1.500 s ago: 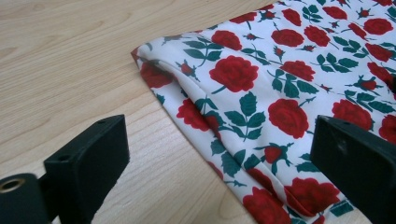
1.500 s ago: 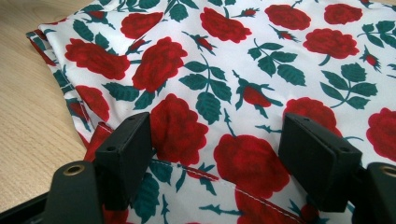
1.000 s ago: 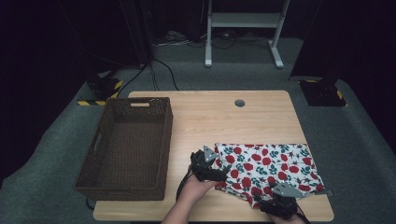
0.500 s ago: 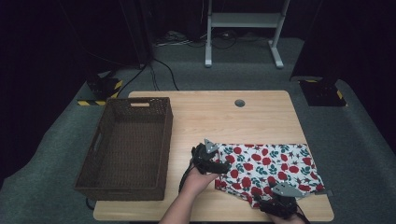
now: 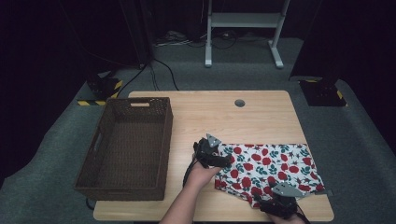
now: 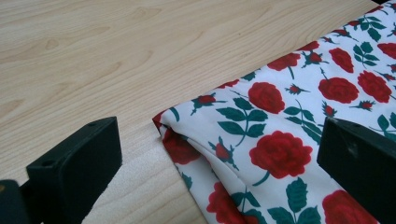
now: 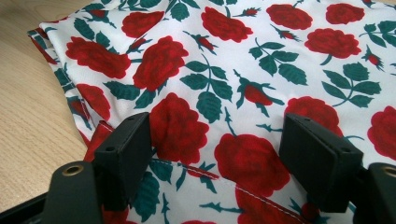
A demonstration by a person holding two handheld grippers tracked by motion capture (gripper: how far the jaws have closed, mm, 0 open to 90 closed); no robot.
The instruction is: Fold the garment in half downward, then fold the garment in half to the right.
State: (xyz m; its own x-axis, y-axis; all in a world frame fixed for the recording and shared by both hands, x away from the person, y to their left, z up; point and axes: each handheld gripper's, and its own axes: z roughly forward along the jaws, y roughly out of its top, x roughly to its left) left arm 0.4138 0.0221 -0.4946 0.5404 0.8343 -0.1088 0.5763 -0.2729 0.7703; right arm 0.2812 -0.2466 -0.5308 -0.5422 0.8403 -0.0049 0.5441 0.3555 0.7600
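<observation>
- White folded fabric printed with red roses and green leaves (image 5: 268,169) lies flat on the near right part of the light wooden table (image 5: 219,116).
- Left gripper (image 6: 217,154): jaws spread wide, straddling the fabric's folded corner, one jaw over bare wood; nothing grasped.
- Right gripper (image 7: 217,151): jaws spread above the fabric's hemmed near edge; nothing grasped.
- Dark brown woven basket (image 5: 125,147) stands left of the fabric, well apart.

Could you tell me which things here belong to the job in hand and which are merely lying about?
In the job: rose-print cloth, left tongs open at its corner, right tongs open over its near edge.
Lying about: wicker basket, table.
</observation>
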